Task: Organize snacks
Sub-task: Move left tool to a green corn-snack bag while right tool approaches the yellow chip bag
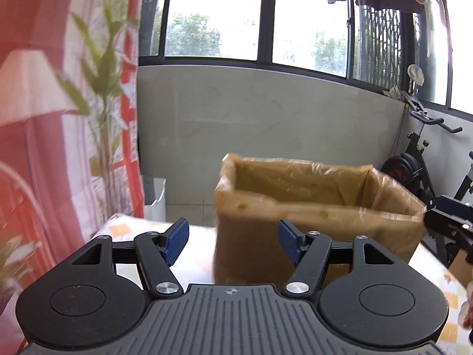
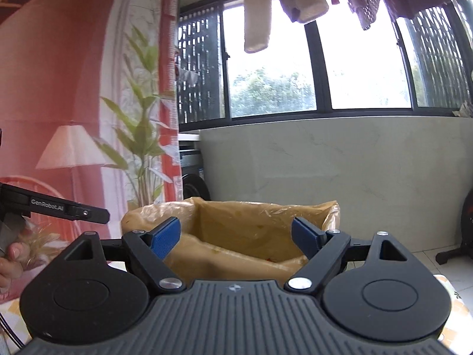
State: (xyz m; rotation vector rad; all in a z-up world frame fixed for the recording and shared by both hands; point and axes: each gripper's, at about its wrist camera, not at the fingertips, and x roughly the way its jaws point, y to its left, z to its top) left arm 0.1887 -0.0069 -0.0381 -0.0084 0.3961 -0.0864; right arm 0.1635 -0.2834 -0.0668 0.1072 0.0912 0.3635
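A brown cardboard box lined with clear plastic (image 1: pixel 319 207) stands open on the patterned table (image 1: pixel 195 254), ahead and right of my left gripper (image 1: pixel 233 241). The left gripper is open and empty, blue pads spread wide. In the right wrist view the same box (image 2: pixel 236 236) sits straight ahead, just beyond my right gripper (image 2: pixel 236 236), which is open and empty. Small orange and yellow bits show inside the box; I cannot tell what they are. The left gripper's body (image 2: pixel 59 207) shows at the left edge of the right view, and the right gripper's body (image 1: pixel 449 219) at the right edge of the left view.
A red and white printed curtain (image 1: pixel 44 118) hangs at the left. A grey low wall (image 1: pixel 266 118) with windows stands behind the table. An exercise bike (image 1: pixel 422 165) is at the right, a white bin (image 1: pixel 155 198) on the floor behind the table, and laundry hangs overhead.
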